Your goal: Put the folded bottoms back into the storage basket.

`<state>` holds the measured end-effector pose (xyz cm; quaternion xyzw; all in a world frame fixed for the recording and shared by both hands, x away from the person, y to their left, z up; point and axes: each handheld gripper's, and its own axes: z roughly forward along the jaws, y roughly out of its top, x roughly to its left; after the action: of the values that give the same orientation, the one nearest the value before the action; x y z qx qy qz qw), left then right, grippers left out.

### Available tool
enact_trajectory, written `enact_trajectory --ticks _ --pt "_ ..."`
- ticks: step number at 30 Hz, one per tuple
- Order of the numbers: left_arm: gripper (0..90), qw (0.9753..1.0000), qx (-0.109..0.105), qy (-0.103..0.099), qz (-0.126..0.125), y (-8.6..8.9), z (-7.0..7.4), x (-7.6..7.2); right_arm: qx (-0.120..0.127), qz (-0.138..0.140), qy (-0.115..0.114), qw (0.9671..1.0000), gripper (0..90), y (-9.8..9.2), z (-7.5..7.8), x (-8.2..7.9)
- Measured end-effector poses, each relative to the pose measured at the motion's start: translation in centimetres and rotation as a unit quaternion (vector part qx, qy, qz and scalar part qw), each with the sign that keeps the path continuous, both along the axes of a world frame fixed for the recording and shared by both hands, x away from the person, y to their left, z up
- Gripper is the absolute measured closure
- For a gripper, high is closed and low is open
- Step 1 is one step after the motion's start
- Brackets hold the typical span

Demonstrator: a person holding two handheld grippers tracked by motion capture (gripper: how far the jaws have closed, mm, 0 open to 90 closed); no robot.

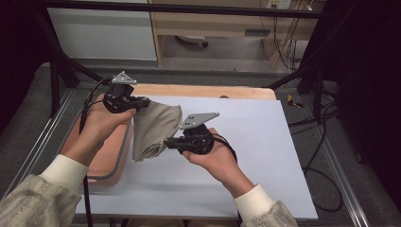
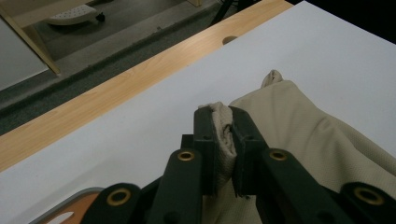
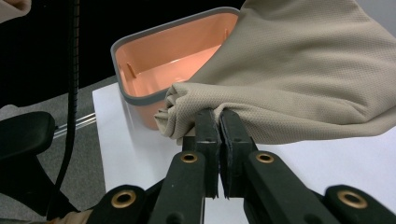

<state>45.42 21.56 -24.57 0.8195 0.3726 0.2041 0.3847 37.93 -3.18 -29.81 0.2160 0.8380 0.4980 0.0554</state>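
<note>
A folded beige cloth (image 1: 153,127) hangs a little above the white table top (image 1: 246,142), held at two ends. My left gripper (image 1: 144,102) is shut on the cloth's far corner; in the left gripper view the cloth (image 2: 303,135) is bunched between the jaws of the left gripper (image 2: 224,122). My right gripper (image 1: 170,143) is shut on the cloth's near edge. The right gripper view has the cloth (image 3: 299,70) draped above and ahead of the right gripper (image 3: 217,119), with a fold pinched between the jaws.
An orange bin with a grey rim (image 1: 113,161) stands at the table's left edge, beside the cloth; the same bin (image 3: 154,51) sits open behind the cloth. A wooden strip (image 1: 203,91) runs along the table's far edge. Cables (image 1: 321,156) lie on the floor at right.
</note>
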Motion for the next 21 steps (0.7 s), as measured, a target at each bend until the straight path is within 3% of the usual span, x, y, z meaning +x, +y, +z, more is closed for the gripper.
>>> enact_trajectory --ticks 21 --pt "82.8 0.9995 -0.005 -0.007 0.030 3.6 0.8 0.6 0.009 0.016 -0.008 0.9998 87.6 3.3 1.2 1.8"
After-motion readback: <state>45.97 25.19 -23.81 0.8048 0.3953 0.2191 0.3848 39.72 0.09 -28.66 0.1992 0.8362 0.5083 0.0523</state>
